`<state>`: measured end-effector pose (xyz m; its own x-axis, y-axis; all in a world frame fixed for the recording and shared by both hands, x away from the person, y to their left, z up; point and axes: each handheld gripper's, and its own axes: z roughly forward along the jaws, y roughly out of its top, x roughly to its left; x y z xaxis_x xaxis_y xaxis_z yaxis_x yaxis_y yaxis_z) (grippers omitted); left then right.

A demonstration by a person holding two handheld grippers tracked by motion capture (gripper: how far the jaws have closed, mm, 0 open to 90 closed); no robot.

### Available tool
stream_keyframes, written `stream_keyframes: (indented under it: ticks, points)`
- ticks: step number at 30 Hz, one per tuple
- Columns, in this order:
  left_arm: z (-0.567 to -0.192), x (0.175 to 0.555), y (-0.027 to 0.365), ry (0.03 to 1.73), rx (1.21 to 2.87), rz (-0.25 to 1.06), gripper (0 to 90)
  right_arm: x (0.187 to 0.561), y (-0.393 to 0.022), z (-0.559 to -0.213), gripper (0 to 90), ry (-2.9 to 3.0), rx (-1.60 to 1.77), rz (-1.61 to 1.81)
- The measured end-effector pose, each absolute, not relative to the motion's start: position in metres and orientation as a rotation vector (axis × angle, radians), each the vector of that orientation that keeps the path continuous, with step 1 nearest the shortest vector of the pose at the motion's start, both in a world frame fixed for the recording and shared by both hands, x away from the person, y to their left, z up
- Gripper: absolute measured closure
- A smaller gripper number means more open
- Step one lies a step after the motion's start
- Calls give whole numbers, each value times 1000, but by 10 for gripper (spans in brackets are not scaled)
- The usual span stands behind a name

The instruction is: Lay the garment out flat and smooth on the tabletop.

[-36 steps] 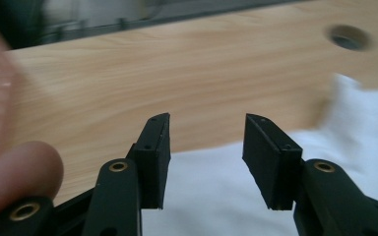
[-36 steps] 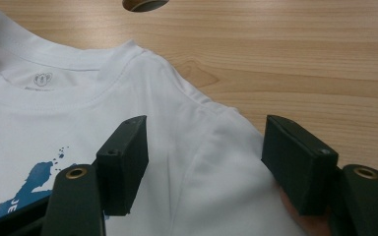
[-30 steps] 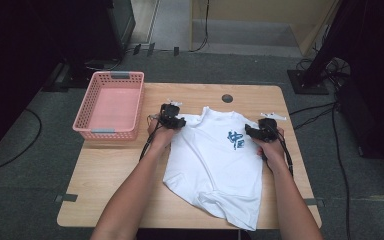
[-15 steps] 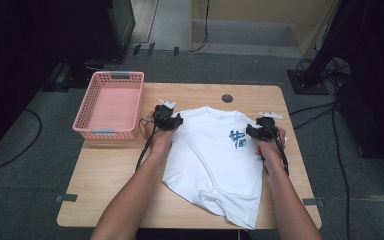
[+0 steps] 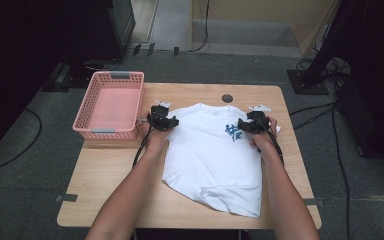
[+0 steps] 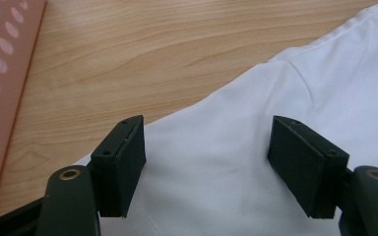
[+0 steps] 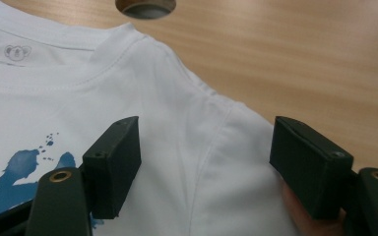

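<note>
A white T-shirt (image 5: 212, 157) with a blue print (image 5: 232, 131) lies flat on the wooden table (image 5: 110, 175), collar toward the far edge. My left gripper (image 5: 161, 120) rests at the shirt's left shoulder. Its jaws have just been opening and stand open over the cloth (image 6: 211, 167), which lies flat and unpinched between them (image 6: 206, 147). My right gripper (image 5: 252, 124) sits at the right shoulder beside the print. Its jaws have also just been opening and stand apart (image 7: 204, 142) over the shoulder seam (image 7: 211, 128), gripping nothing.
A pink mesh basket (image 5: 111, 105) stands at the table's far left, close to my left gripper, and its wall (image 6: 0, 73) fills the left edge of the left gripper view. A round hole (image 5: 227, 98) in the tabletop sits just beyond the collar. Cables trail on the floor around the table.
My right hand has slid a little to the left over the shirt. The left hand has barely moved. The shirt lies as before.
</note>
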<state>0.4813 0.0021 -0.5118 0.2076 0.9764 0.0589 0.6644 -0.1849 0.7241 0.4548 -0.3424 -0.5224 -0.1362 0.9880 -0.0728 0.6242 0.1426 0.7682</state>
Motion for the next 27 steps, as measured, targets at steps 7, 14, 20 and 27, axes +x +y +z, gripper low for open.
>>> stream_keyframes:
  ticks: [7, 14, 20, 27]
  points:
    - [-492, 459, -6, 1399, 1927, 655, 303, 442, -336, -498, 257, 1801, 1563, 817]
    - [-511, 454, -16, 1378, 2039, 574, 297, 434, -348, -511, 254, 1872, 1687, 726]
    - [-515, 452, -2, 1437, 1958, 610, 279, 444, -347, -523, 230, 1871, 1615, 841]
    - [-495, 442, 4, 1401, 1949, 613, 275, 448, -339, -512, 225, 1836, 1604, 890]
